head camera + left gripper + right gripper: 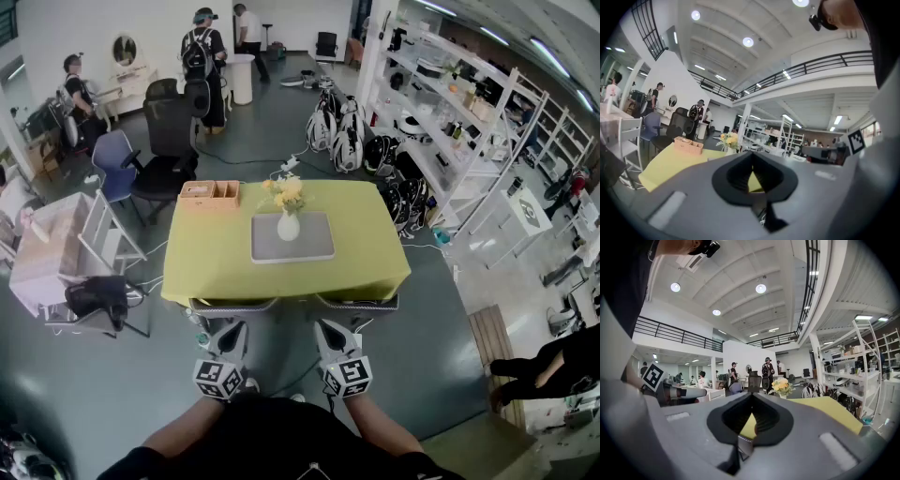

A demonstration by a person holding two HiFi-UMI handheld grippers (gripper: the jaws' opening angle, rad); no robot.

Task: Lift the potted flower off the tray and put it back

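Note:
The potted flower (288,208), yellow blooms in a small white vase, stands upright on a grey tray (311,247) in the middle of the yellow-green table (204,264). My left gripper (231,328) and right gripper (329,328) hover side by side just short of the table's near edge, well away from the vase. Both are shut, with nothing between their jaws. In the left gripper view the flower (728,140) shows far off beyond the closed left gripper (751,154). In the right gripper view the flower (781,386) shows beyond the closed right gripper (751,395).
A wooden box (210,192) sits at the table's far left corner. Black office chairs (171,141) and a blue chair (112,155) stand behind on the left, and a white folding rack (89,239) stands at the left. White shelving (450,122) and bags (337,122) stand at the right. Several people stand farther back.

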